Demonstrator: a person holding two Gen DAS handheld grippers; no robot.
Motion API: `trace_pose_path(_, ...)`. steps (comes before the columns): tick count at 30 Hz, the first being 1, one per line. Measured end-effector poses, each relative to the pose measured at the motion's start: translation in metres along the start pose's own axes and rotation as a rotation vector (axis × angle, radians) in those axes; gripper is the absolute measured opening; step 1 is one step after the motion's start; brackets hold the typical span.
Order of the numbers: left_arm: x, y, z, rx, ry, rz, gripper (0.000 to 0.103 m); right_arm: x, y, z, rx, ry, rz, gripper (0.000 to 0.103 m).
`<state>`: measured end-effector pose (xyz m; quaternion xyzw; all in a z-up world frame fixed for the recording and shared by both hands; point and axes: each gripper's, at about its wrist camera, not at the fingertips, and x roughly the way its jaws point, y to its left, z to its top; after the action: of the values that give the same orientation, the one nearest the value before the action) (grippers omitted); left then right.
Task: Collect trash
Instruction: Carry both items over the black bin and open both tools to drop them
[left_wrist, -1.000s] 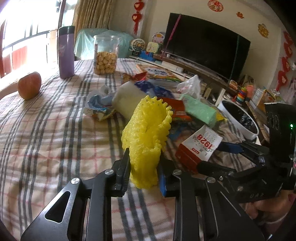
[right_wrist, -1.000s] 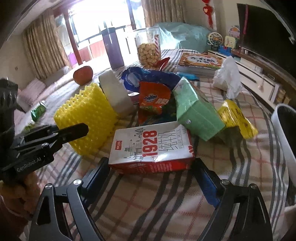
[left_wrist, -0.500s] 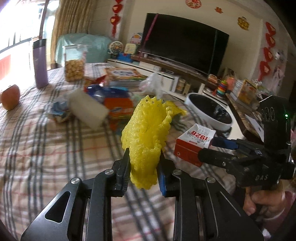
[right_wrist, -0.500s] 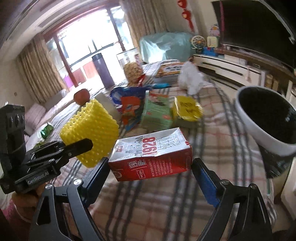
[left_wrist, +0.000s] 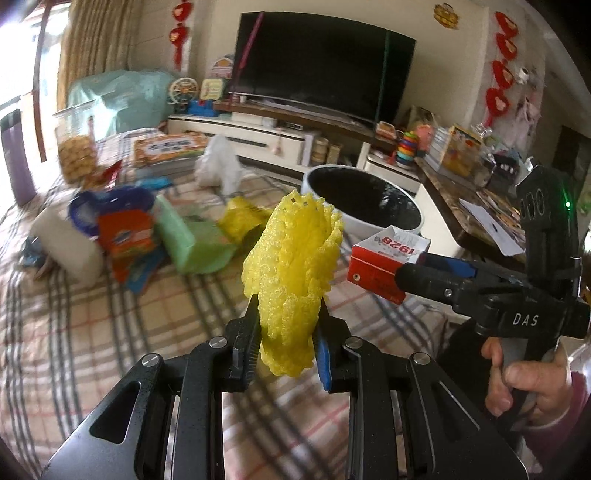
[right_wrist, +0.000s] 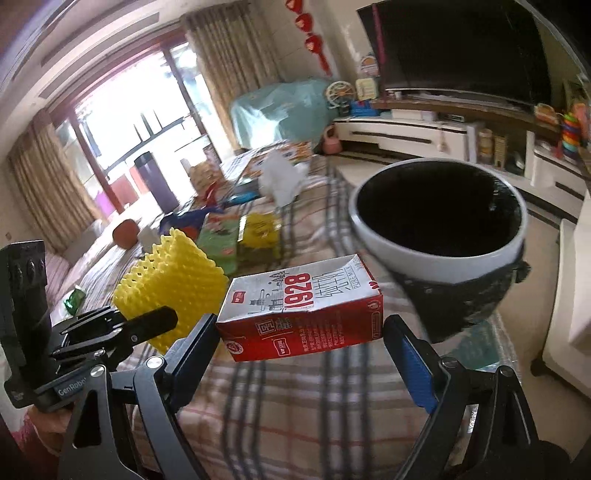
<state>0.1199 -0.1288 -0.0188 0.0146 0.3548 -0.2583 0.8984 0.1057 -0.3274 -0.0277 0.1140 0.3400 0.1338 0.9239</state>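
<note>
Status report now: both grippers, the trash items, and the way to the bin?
Left gripper shut on yellow foam net. Right gripper shut on milk carton. Bin just ahead, mouth open, nothing between.

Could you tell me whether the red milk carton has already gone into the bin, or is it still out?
Still out. The milk carton lies on its side between the right gripper's fingers, short of the bin's rim.

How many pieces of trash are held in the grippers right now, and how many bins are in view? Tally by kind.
Yellow foam fruit net, clamped in the left gripper: 1
Red and white 1928 milk carton, held lengthwise in the right gripper: 1
White-rimmed bin with black liner, beside the table's edge: 1
Total: 3
</note>
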Motion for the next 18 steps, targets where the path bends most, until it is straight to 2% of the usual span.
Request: trace_pose_path(18, 0.059, -0.051, 0.050, 0.068, 0.055, -0.051, 0.024, -0.022, -0.081, 0.043, 0.068, -0.063, -0.092, 0.090)
